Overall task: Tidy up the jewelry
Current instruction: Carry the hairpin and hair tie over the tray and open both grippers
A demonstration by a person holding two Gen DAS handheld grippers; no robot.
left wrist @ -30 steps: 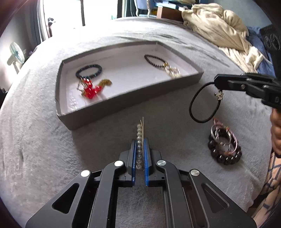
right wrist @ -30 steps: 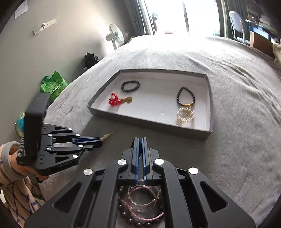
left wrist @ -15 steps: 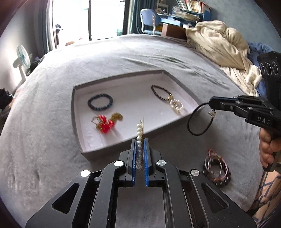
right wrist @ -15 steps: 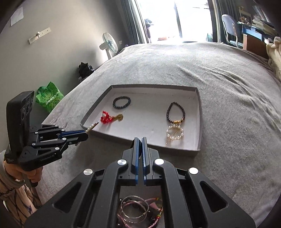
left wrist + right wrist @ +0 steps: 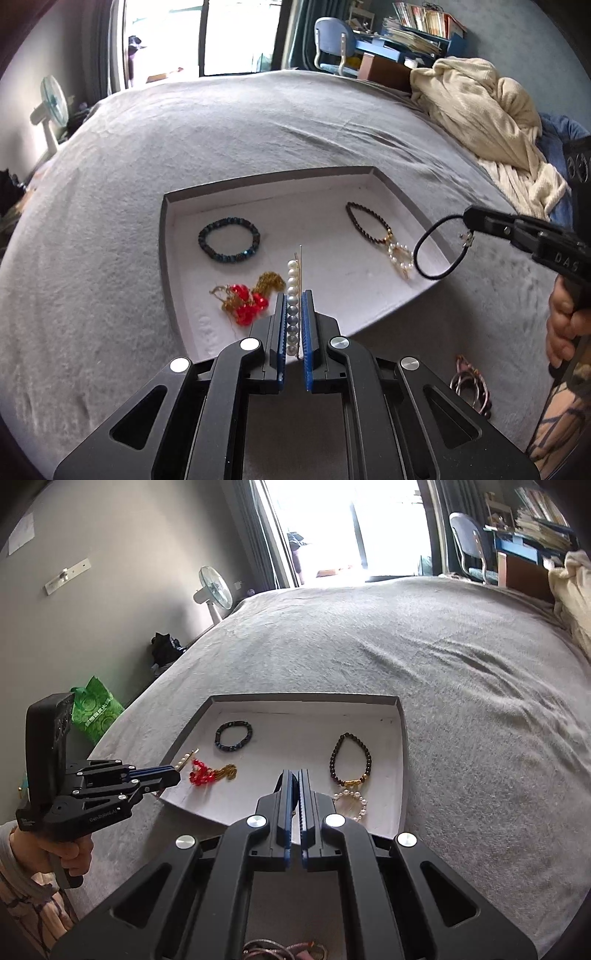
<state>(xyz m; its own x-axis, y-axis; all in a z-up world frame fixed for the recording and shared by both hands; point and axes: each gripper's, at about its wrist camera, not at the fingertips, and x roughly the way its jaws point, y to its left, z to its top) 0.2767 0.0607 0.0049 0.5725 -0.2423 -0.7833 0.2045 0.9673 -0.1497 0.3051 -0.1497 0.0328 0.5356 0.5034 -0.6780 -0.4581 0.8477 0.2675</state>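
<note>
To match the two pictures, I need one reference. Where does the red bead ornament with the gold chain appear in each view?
Left wrist view: the red bead ornament lies in the tray's near-left part, just left of the jaws.
Right wrist view: the ornament lies low-left in the tray, beside the other gripper's tip.
Shared landmark: the dark blue bracelet, just beyond it.

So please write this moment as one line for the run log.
left gripper: shut on pearl hair pin | right gripper: shut on black cord bracelet | both over tray | not yet released
</note>
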